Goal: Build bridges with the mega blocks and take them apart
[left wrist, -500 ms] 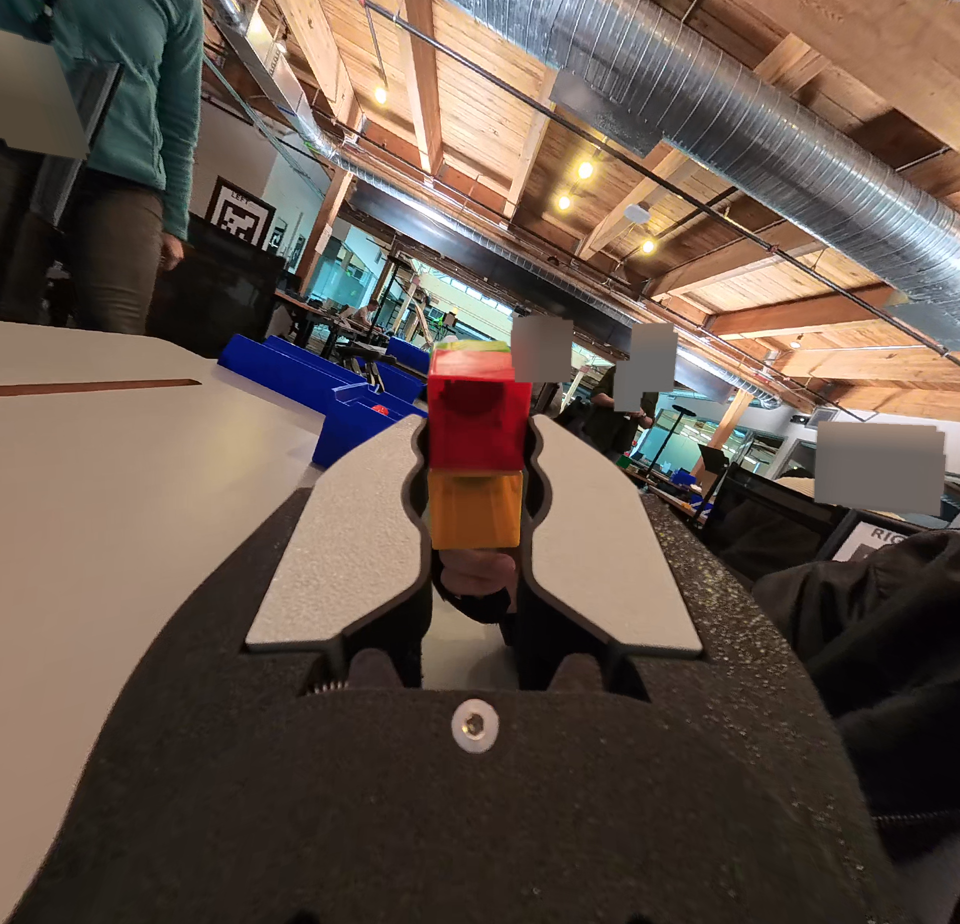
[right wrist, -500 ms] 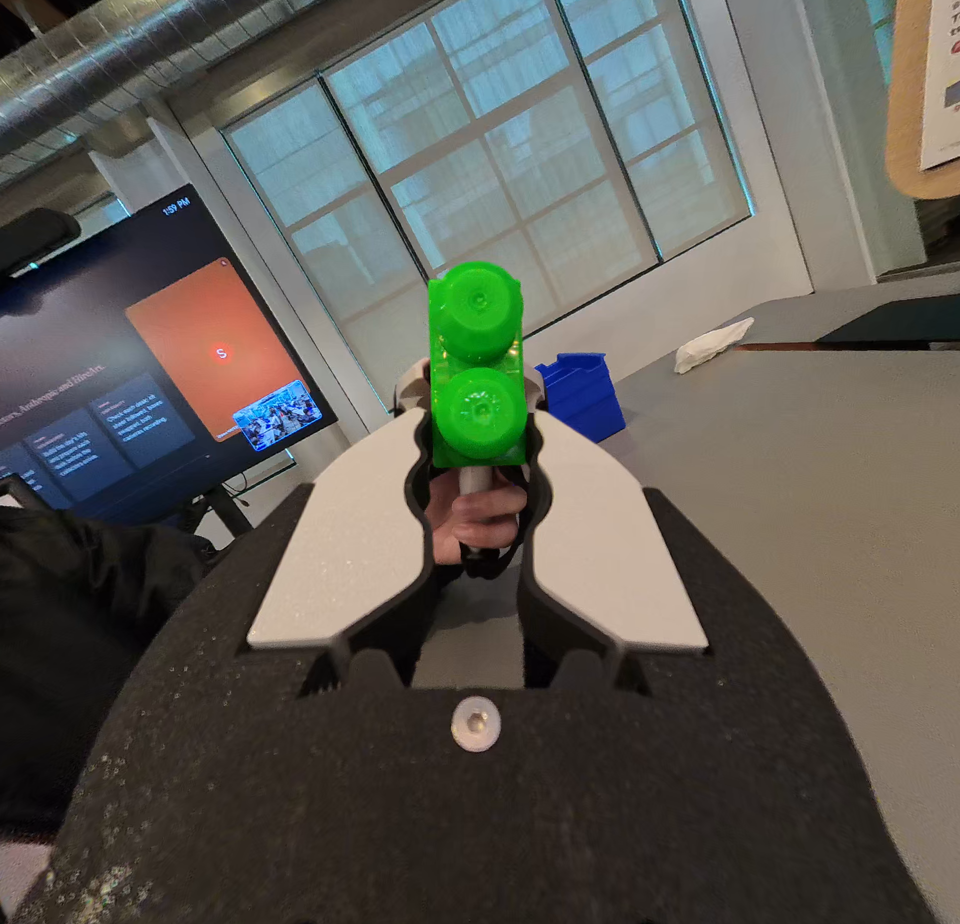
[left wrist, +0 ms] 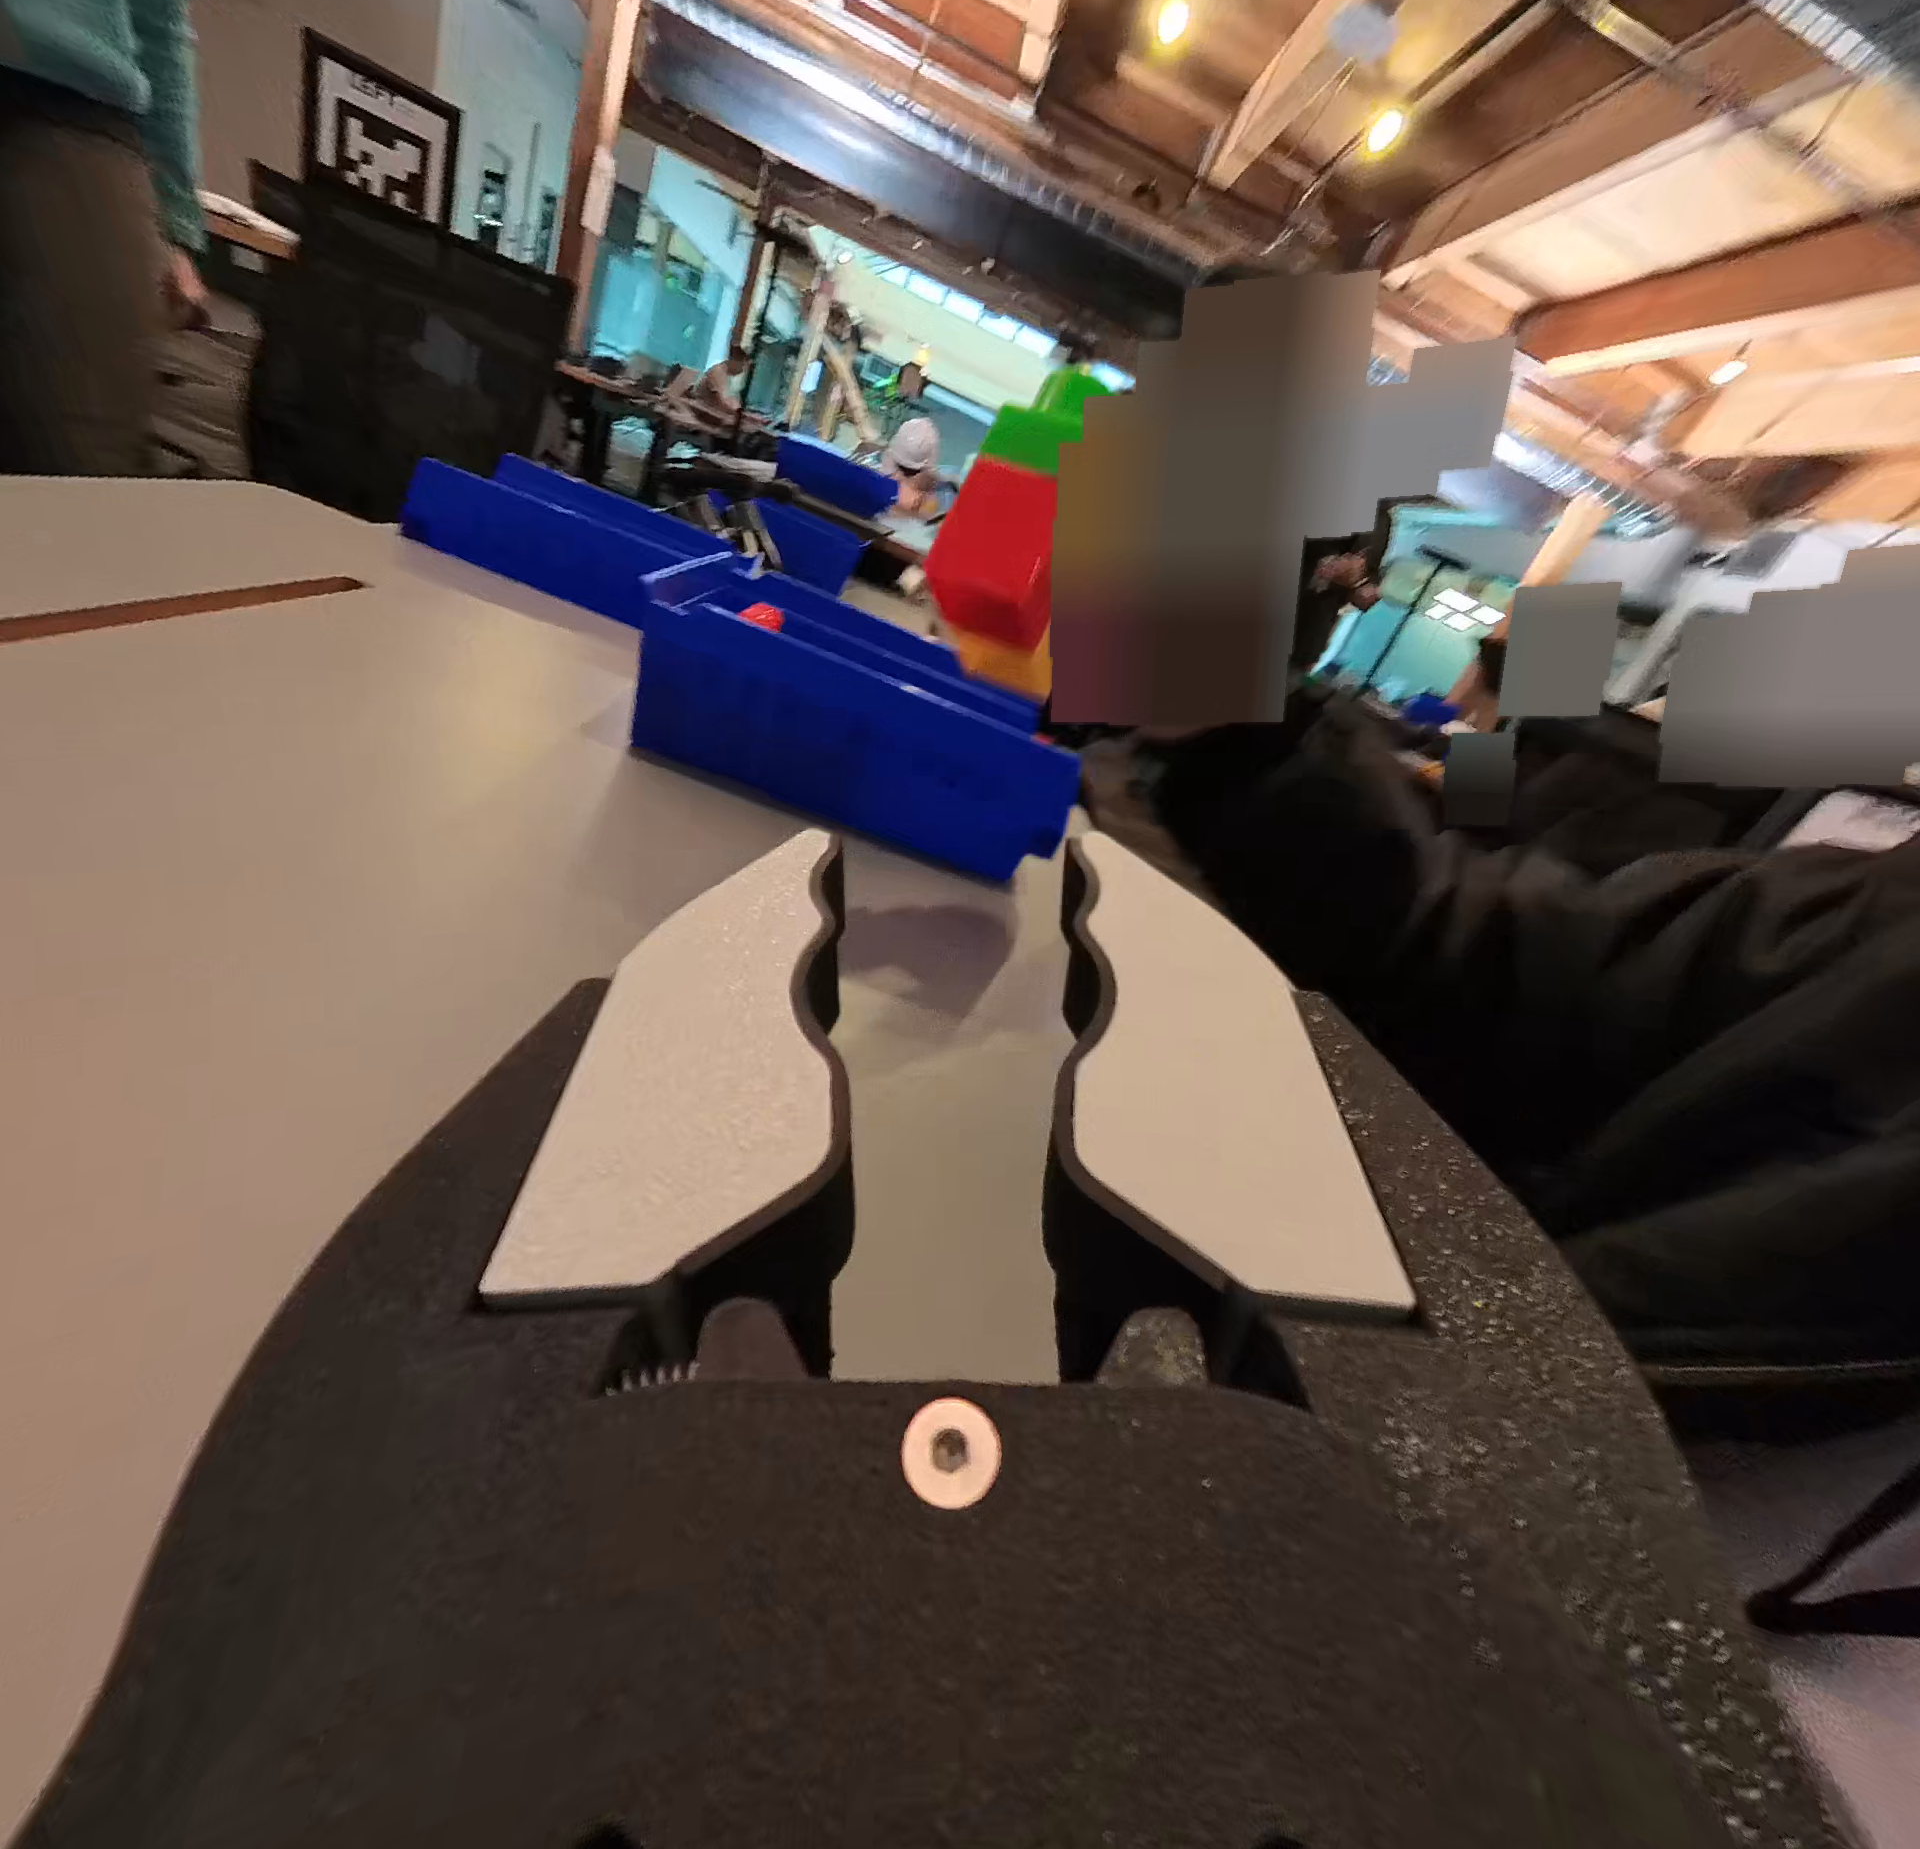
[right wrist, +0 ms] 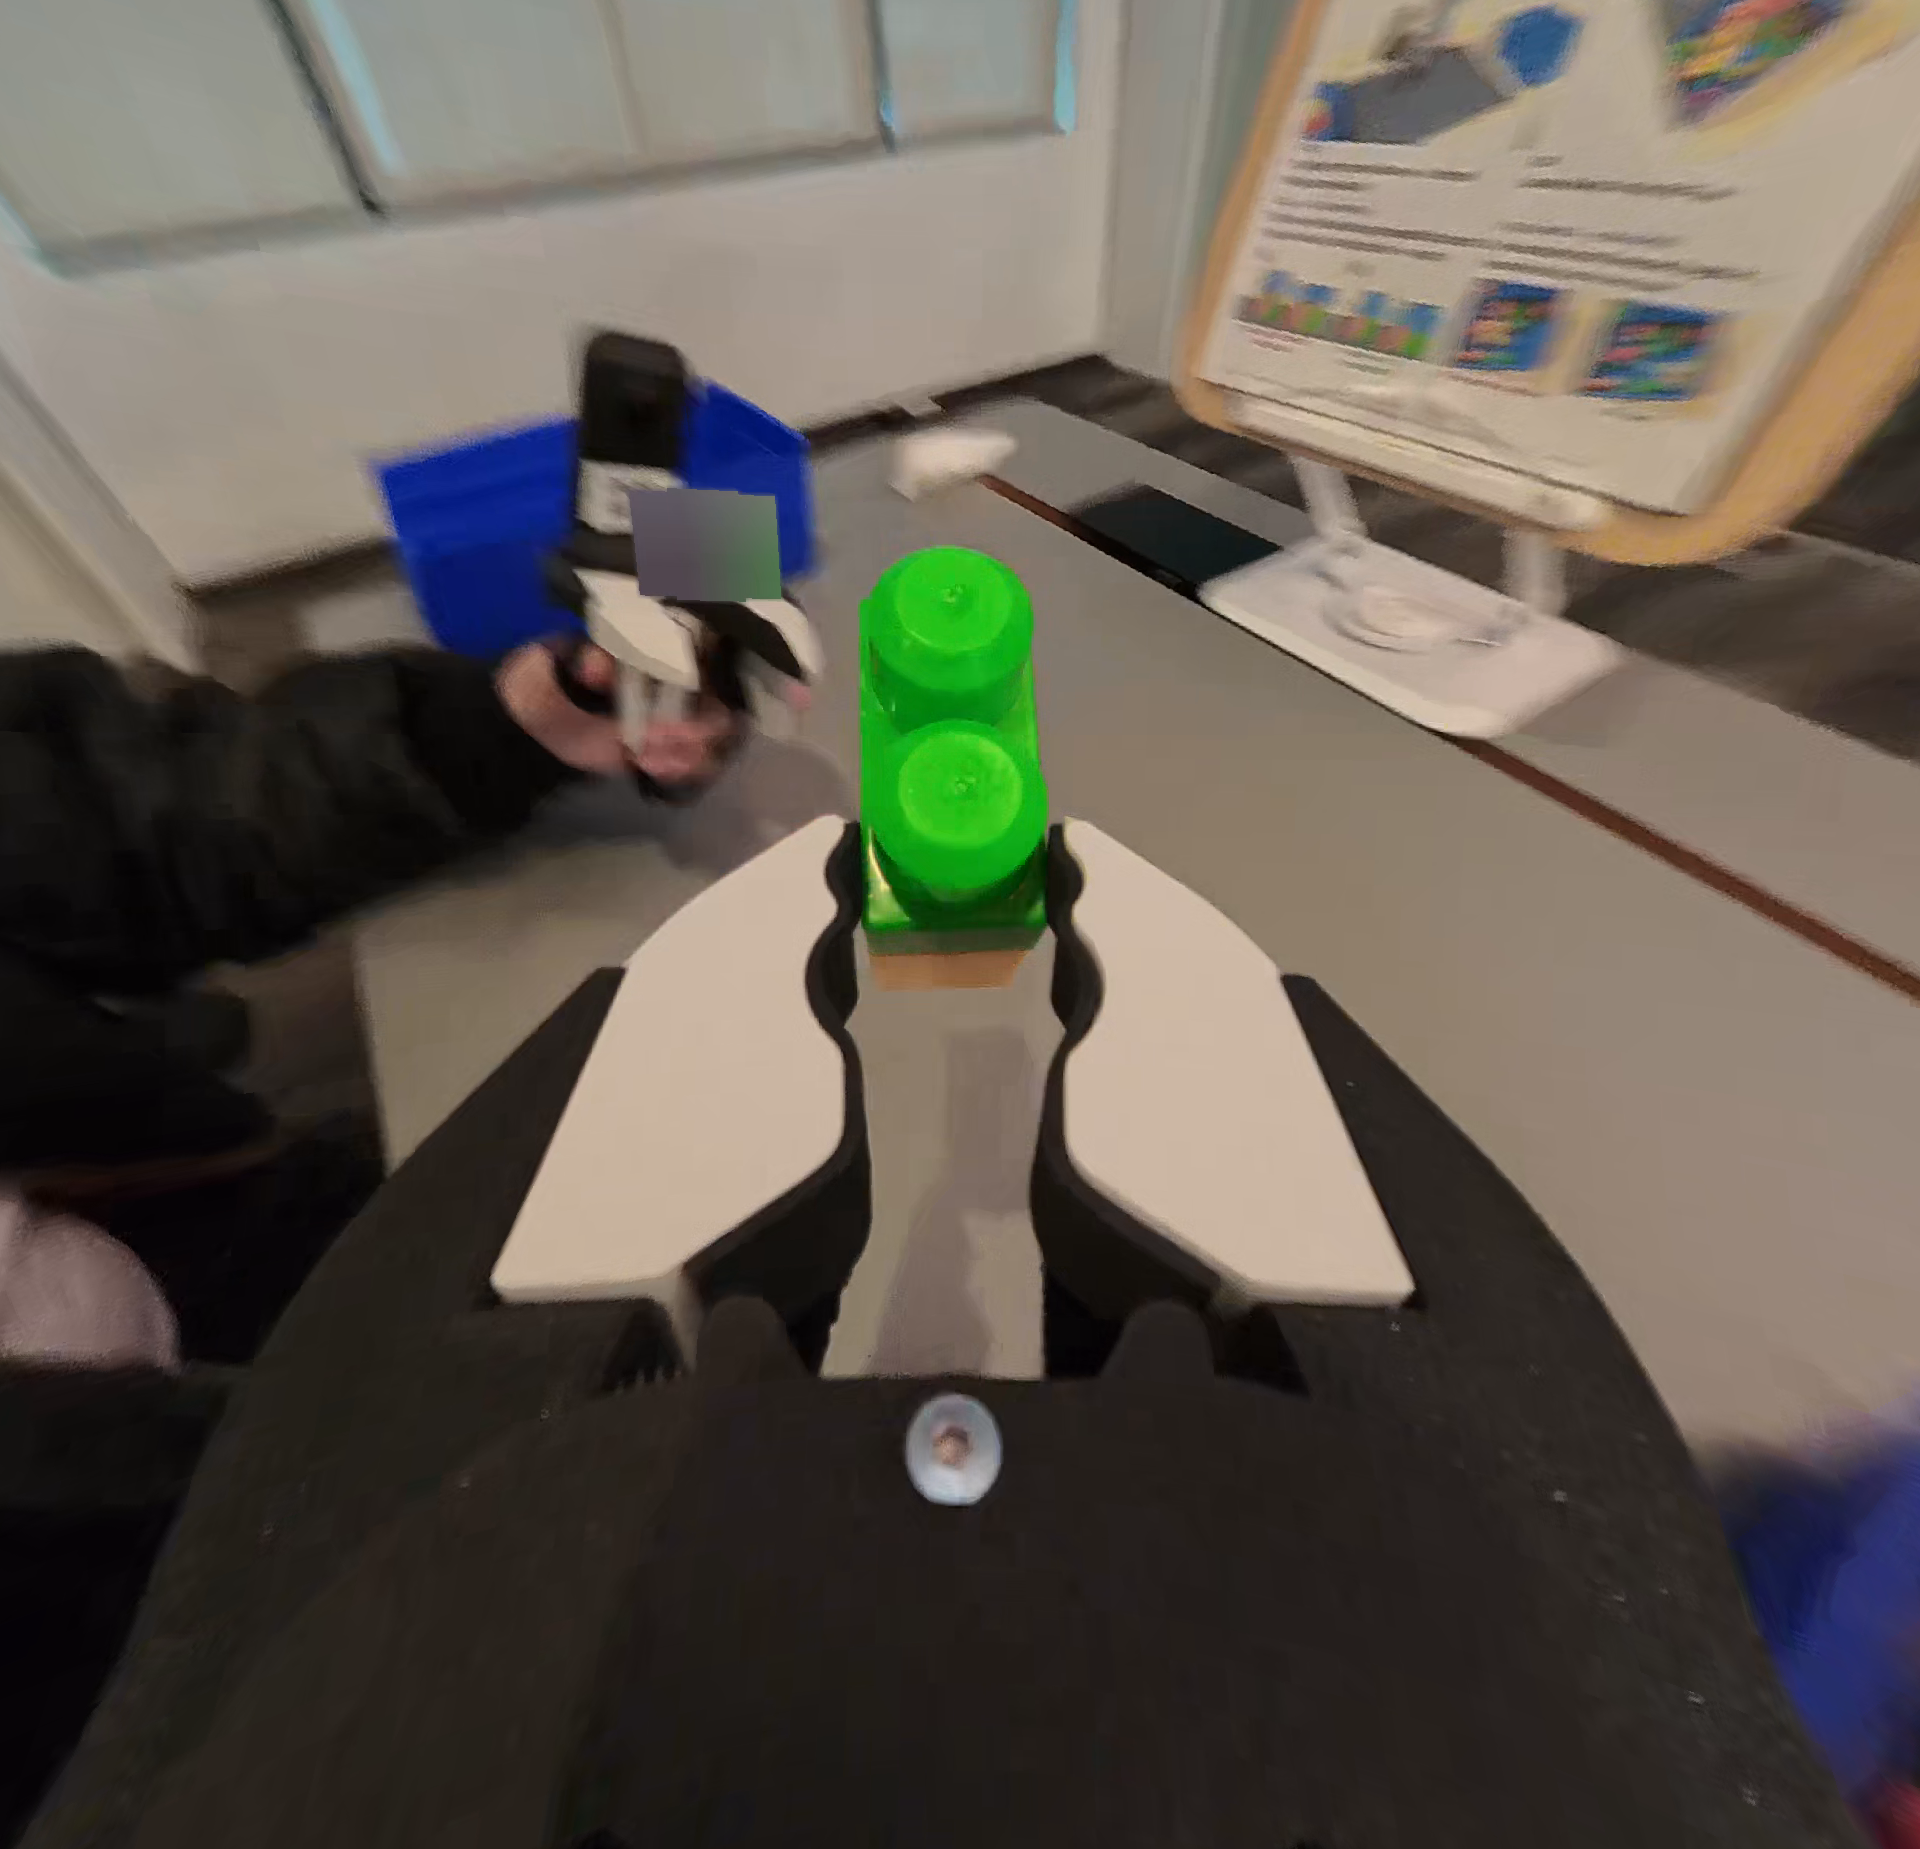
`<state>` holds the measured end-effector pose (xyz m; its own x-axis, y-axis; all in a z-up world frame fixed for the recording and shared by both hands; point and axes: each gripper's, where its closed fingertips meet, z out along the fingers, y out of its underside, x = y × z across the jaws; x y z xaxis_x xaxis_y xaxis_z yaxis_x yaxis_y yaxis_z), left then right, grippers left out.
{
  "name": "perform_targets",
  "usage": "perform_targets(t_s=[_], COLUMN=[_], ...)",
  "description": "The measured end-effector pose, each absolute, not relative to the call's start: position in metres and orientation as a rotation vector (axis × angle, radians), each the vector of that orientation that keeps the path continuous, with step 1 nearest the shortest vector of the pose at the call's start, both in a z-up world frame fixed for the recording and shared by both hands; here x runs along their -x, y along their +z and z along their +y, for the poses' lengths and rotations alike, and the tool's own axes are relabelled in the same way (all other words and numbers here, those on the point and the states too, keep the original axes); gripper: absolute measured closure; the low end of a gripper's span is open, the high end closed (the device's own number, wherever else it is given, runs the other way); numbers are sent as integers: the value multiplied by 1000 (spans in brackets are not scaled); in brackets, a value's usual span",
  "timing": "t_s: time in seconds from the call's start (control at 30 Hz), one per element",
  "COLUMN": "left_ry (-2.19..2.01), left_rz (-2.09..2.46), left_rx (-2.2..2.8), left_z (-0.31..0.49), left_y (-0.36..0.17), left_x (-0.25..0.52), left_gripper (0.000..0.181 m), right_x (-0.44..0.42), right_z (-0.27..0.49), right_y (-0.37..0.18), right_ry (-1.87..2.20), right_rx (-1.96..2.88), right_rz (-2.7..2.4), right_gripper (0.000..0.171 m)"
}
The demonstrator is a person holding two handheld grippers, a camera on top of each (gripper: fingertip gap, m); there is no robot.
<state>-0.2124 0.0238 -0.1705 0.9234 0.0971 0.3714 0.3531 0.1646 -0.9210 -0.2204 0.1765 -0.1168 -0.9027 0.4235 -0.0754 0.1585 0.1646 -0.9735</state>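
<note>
My right gripper is shut on a stack of mega blocks. In the right wrist view its green two-stud block is on top and an orange block shows below. In the left wrist view the same stack hangs in the air beyond the bins, green over red over orange, its right side behind a mosaic patch. My left gripper is open and empty, low over the grey table. It also shows in the right wrist view, held in a hand to the left of the stack and apart from it.
Blue bins stand on the table ahead of the left gripper, one with a red block inside. Another blue bin, a white cloth, a black pad and an instruction board on a white stand are farther off. A person stands at the far left.
My left gripper has let go of the red and orange blocks, opened, and pulled back and down. My right gripper keeps the whole stack and has tipped down over the table.
</note>
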Motion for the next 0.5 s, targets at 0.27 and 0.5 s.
perform_targets(t_s=[0.27,0.5], left_ry=[-89,-69], left_rz=[-360,-347], left_rx=[1549,1653], left_z=[41,53], left_y=[-191,-214], left_x=[208,206], left_gripper=[144,147], right_x=[266,297], right_z=[449,515], right_y=[-128,-232], right_ry=[1150,773], right_rx=[937,1265], right_rz=[-2244,-2209], right_gripper=[137,137])
